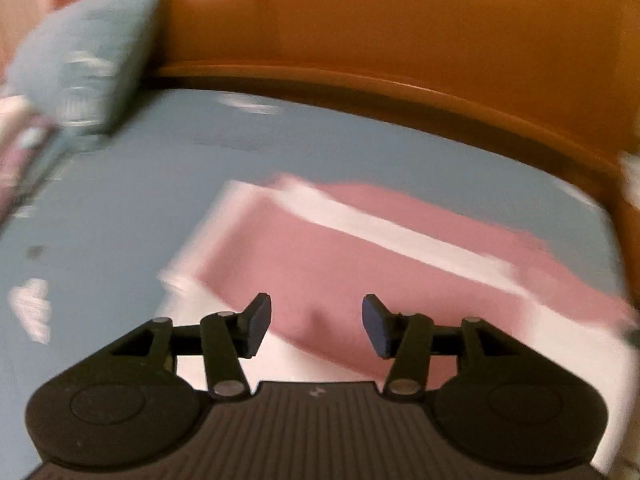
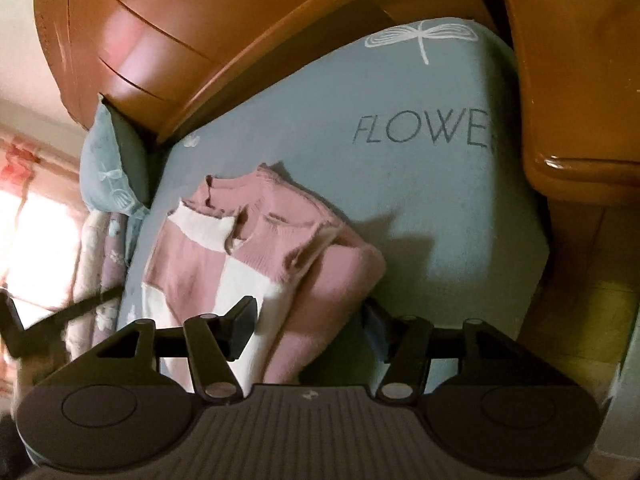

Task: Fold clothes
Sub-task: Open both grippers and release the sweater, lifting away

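Note:
A pink and white block-patterned sweater [image 2: 256, 248] lies folded on the blue-grey bed sheet [image 2: 420, 200], neckline toward the headboard. In the right wrist view my right gripper [image 2: 310, 324] hovers over the sweater's near edge, open; cloth shows below the gap but neither pad presses on it. The left wrist view is blurred. There my left gripper [image 1: 316, 320] stands open above the same sweater [image 1: 360, 264], with nothing pinched between its blue pads [image 1: 376, 330].
An orange wooden headboard [image 1: 400, 20] bounds the bed at the far side. A blue-grey pillow [image 2: 108, 168] leans in the left corner, beside a pile of pale bedding [image 2: 100, 264]. A wooden bedside cabinet [image 2: 580, 100] stands close on the right. The sheet [image 1: 360, 144] carries printed lettering.

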